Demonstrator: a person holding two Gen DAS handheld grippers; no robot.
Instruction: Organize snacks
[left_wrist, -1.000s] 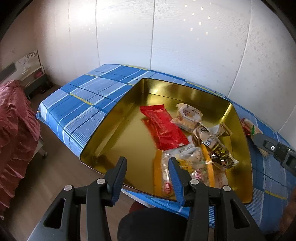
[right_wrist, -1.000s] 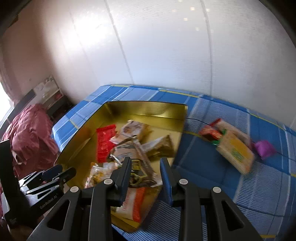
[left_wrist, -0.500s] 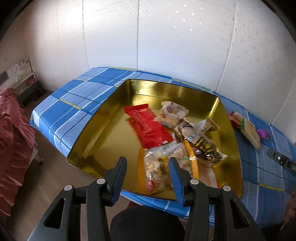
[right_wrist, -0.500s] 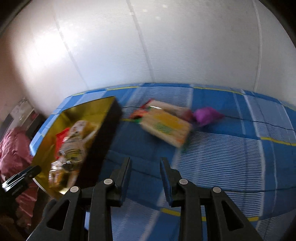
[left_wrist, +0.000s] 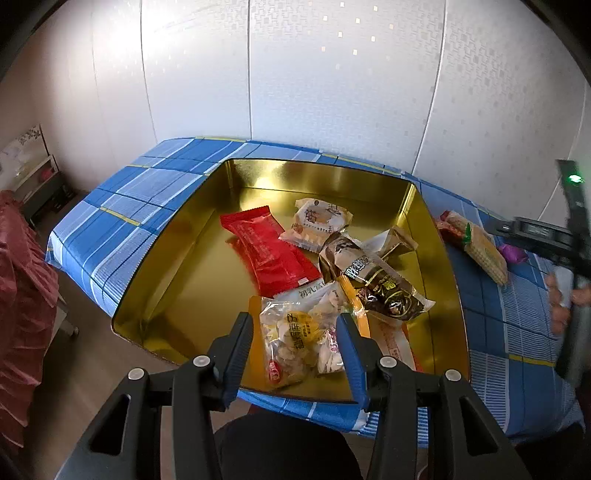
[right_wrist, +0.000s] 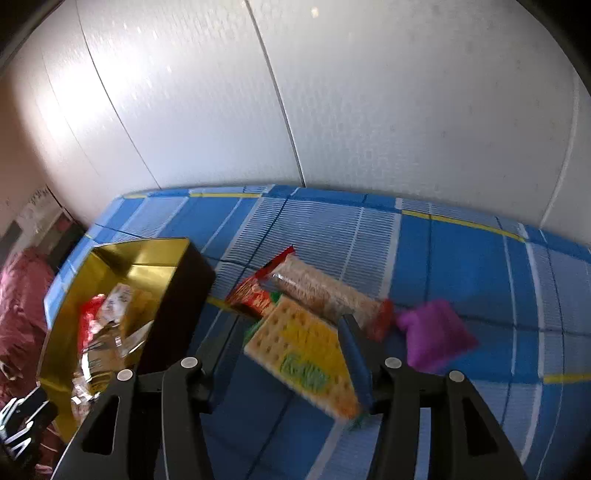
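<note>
The right gripper (right_wrist: 295, 350) is gaping wide, its jaws framing the yellow cracker pack (right_wrist: 303, 363) at lower centre without clearly gripping it. Just beyond are lying a long biscuit pack (right_wrist: 325, 295) and a purple packet (right_wrist: 436, 341) on the blue plaid cloth (right_wrist: 461, 258). The left gripper (left_wrist: 295, 343) is hanging open and empty above the gold tin (left_wrist: 177, 280), which is holding the red wrapper (left_wrist: 269, 251) mid-frame.
</note>
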